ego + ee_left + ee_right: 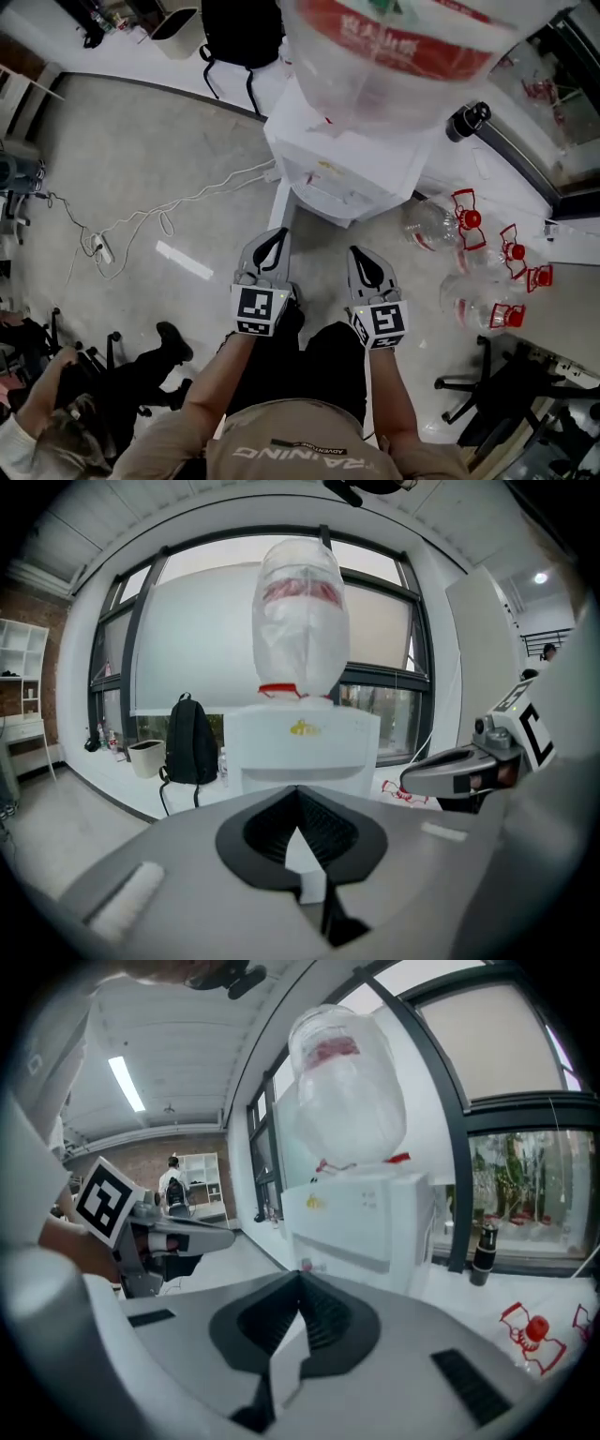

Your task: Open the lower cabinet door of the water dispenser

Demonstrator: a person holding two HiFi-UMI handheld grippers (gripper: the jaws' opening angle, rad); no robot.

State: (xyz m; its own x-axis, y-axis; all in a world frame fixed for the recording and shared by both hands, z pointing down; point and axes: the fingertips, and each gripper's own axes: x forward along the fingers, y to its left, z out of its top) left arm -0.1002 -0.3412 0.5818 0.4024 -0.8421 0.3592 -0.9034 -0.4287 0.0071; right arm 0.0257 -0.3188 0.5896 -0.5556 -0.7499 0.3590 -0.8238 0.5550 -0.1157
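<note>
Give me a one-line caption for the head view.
The left gripper and right gripper, both shut and empty, face the white water dispenser; clear bottles lie on the floor beside it.

Bright daylight from the windows (202,630), soft shadows, fisheye-bent dark corners, blurry near foreground.

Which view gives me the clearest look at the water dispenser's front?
The left gripper view: the water dispenser faces it squarely, though the left hand-held gripper hides its lower part. The right gripper view shows it at an angle; the head view looks down on it.
</note>
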